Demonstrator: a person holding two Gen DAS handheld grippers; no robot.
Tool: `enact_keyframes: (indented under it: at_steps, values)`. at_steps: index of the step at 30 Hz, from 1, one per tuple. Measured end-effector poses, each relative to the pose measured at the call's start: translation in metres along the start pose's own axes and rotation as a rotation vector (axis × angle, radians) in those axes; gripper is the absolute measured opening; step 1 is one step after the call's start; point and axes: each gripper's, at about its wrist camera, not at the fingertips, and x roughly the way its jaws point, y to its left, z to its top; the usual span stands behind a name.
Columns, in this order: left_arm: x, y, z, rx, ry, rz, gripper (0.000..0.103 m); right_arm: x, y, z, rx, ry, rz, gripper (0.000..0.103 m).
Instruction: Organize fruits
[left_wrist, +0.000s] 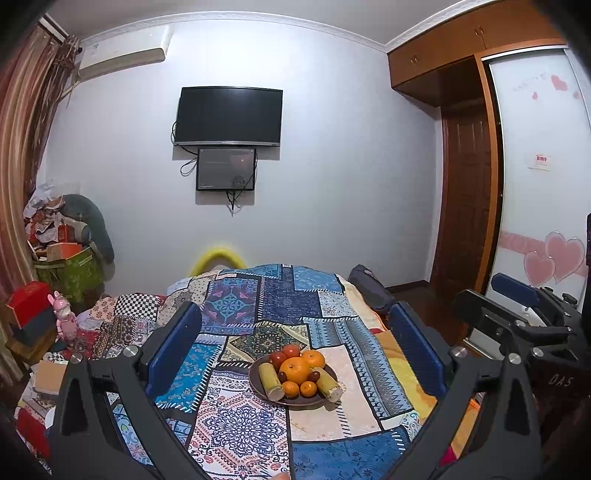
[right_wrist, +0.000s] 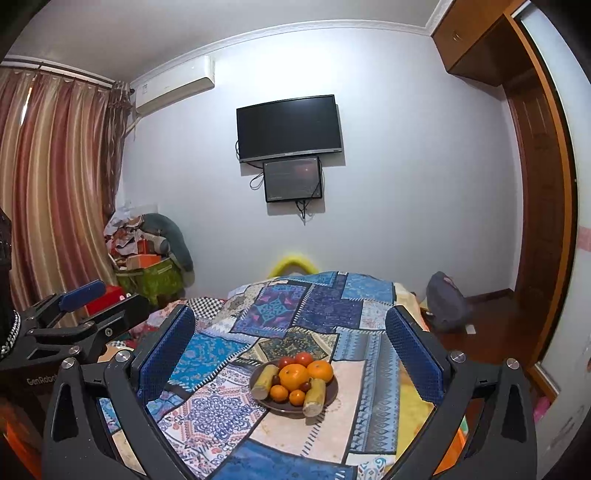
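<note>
We see both claws, left (left_wrist: 295, 354) and right (right_wrist: 290, 354), spread wide and empty above the plate (left_wrist: 258, 380) of fruit; the small dark fruits (left_wrist: 314, 376) remain unidentifiable.

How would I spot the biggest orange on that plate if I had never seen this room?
Find the patchwork cloth below the wall television; a dark round plate of fruit sits on it. The biggest orange lies in the plate's middle, between two pale yellow-green stalk pieces. It is larger than the other oranges around it and shows a small dark stem spot.
</note>
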Motion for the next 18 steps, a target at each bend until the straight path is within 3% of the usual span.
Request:
enact_keyframes:
  at_steps: [18]
  values:
    - [0.0001, 0.0002, 0.0008, -0.004, 0.014, -0.008, 0.103, 0.0005, 0.0012, -0.0008, -0.003, 0.002, -0.008, 0.103]
